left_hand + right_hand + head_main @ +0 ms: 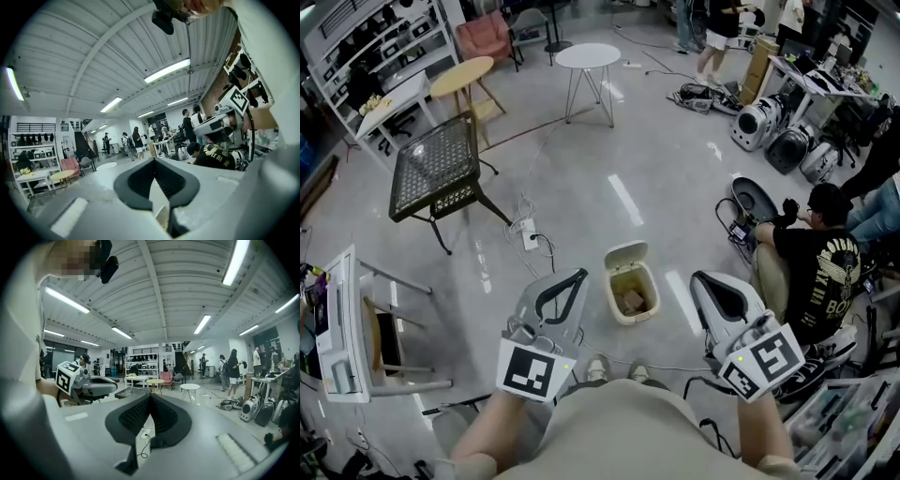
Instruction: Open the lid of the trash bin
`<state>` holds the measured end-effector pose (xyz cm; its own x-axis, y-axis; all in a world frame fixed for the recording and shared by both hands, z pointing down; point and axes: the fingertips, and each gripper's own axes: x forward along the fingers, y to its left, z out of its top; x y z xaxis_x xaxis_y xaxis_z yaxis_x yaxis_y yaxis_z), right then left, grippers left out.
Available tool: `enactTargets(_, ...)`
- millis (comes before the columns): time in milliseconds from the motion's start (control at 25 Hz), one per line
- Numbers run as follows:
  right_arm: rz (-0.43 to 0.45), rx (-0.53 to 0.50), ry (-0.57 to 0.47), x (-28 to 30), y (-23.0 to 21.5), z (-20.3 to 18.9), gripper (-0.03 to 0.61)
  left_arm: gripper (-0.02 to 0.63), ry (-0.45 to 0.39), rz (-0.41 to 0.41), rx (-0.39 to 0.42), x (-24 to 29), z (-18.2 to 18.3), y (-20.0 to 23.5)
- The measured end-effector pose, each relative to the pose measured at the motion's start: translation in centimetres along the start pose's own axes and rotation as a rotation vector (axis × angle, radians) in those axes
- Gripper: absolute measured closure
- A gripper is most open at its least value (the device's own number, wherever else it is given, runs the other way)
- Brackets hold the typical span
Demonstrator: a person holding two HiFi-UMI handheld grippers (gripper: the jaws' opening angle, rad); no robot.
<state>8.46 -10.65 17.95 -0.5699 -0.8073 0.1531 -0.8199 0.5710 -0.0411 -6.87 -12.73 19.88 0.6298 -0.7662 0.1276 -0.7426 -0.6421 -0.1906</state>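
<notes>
Bin (631,289) on the floor, lid (625,252) already tipped back; left tongs (578,275) and right tongs (697,278) pressed together, empty, held clear above it, likely done.

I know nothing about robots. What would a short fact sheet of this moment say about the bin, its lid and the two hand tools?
bin: small cream trash bin on the floor, in front of the person's feet
lid: lid tipped up at the back, so the brownish contents show
left gripper: left gripper has its jaws together, holds nothing and is clear of the bin
right gripper: right gripper is the same, on the bin's other side
nearby: seated person to the right; power strip to the left
</notes>
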Motion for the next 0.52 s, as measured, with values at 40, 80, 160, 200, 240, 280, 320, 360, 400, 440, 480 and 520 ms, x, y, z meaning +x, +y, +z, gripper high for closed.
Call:
enactTargets(40, -0.001, 0.001, 0.000, 0.0, 0.2, 0.0, 0.575, 0.611, -0.003, 0.002, -0.003, -0.2, 0.1, 0.1)
enactTargets(80, -0.002, 0.001, -0.002, 0.0, 0.3, 0.1, 0.575, 0.612, -0.006, 0.004, -0.004, -0.4, 0.2, 0.2)
enactTargets(160, -0.001, -0.002, -0.009, -0.1, 0.8, 0.2, 0.575, 0.611, -0.013, 0.005, -0.001, -1.0, 0.5, 0.2)
enactTargets(200, 0.000, -0.005, -0.012, -0.1, 1.0, 0.3, 0.575, 0.611, -0.017, 0.004, 0.001, -1.2, 0.6, 0.2)
enactTargets(240, 0.001, -0.008, -0.015, -0.2, 1.2, 0.3, 0.575, 0.611, -0.021, 0.004, 0.003, -1.5, 0.7, 0.1)
enactTargets(280, 0.001, -0.010, -0.016, -0.2, 1.4, 0.3, 0.575, 0.611, -0.024, 0.002, 0.006, -1.7, 0.7, 0.1)
enactTargets(320, 0.000, -0.012, -0.017, -0.2, 1.5, 0.3, 0.575, 0.611, -0.026, 0.002, 0.008, -1.8, 0.8, 0.1)
enactTargets(360, -0.001, -0.012, -0.018, -0.3, 1.6, 0.3, 0.575, 0.611, -0.026, 0.003, 0.011, -2.0, 0.7, 0.1)
enactTargets(400, -0.003, -0.011, -0.019, -0.3, 1.7, 0.3, 0.575, 0.611, -0.025, 0.005, 0.014, -2.1, 0.7, 0.2)
enactTargets(440, -0.005, -0.010, -0.019, -0.4, 1.7, 0.2, 0.575, 0.611, -0.024, 0.009, 0.018, -2.3, 0.7, 0.3)
enactTargets(480, -0.007, -0.007, -0.018, -0.4, 1.8, 0.2, 0.575, 0.611, -0.023, 0.013, 0.020, -2.5, 0.7, 0.4)
enactTargets(520, -0.010, -0.005, -0.018, -0.5, 1.9, 0.2, 0.575, 0.611, -0.022, 0.017, 0.021, -2.6, 0.7, 0.5)
